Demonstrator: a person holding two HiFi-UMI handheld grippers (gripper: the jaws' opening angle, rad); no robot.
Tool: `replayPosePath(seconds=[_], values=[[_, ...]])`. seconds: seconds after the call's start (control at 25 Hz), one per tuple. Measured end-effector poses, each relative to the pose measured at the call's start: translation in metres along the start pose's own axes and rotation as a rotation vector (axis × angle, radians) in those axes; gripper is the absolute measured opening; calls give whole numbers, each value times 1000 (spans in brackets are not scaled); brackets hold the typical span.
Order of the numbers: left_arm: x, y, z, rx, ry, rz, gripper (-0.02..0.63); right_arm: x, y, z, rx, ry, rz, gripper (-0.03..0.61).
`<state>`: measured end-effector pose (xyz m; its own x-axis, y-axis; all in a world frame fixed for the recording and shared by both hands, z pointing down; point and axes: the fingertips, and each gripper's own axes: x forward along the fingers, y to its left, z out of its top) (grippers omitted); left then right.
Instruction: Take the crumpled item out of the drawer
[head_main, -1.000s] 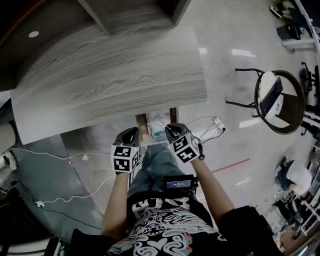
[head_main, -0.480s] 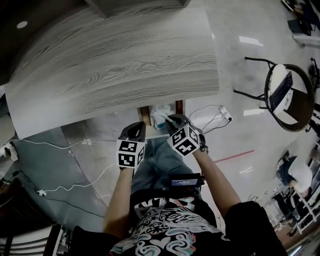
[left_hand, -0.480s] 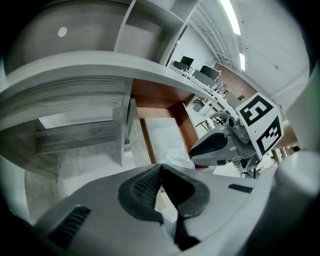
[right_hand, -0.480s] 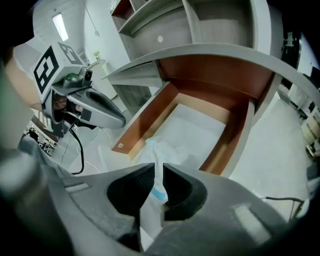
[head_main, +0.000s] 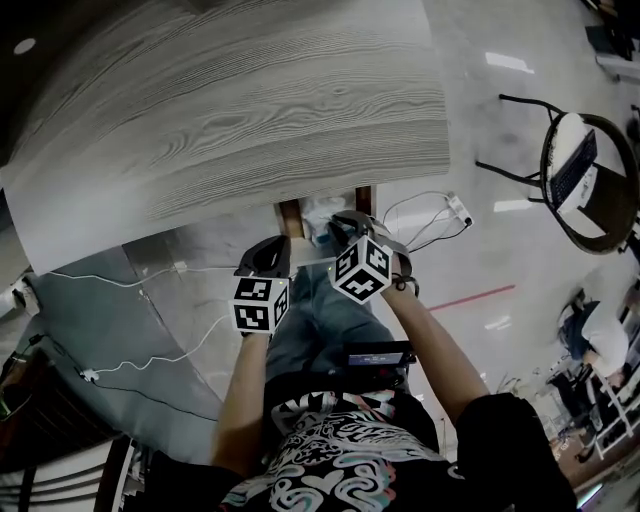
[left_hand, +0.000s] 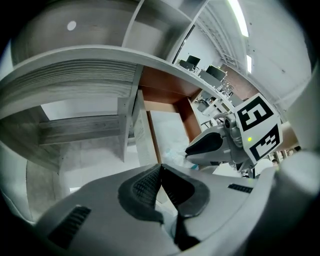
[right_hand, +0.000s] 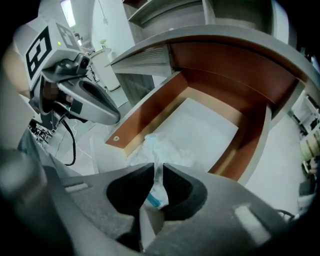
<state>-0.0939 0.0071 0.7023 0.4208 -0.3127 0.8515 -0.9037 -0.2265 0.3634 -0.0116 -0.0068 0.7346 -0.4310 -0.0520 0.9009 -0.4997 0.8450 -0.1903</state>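
Two handheld grippers are seen from above at mid-frame, aimed at a drawer that stands open under a grey wood-grain tabletop. The fingers of the right gripper are clenched on a thin fold of the crumpled item. This white and pale blue wad is shown at the near end of the drawer's white floor, low in the right gripper view. That pinch is judged to be the hold for lifting it out. The left gripper is held just beside the right one, its fingers pressed together on nothing, apparently kept out of the way. From above, most of the drawer is hidden by the tabletop. Whether the item is lifted off the floor cannot be told.
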Motion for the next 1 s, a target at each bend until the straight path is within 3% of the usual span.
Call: replayPosePath(seconds=[0.52, 1.0], values=[[3, 10, 2, 23, 47, 8, 5, 1, 4, 5, -7, 21, 25, 9], [0, 6, 22, 46, 32, 9, 5, -14, -7, 16, 10, -18, 11, 9]])
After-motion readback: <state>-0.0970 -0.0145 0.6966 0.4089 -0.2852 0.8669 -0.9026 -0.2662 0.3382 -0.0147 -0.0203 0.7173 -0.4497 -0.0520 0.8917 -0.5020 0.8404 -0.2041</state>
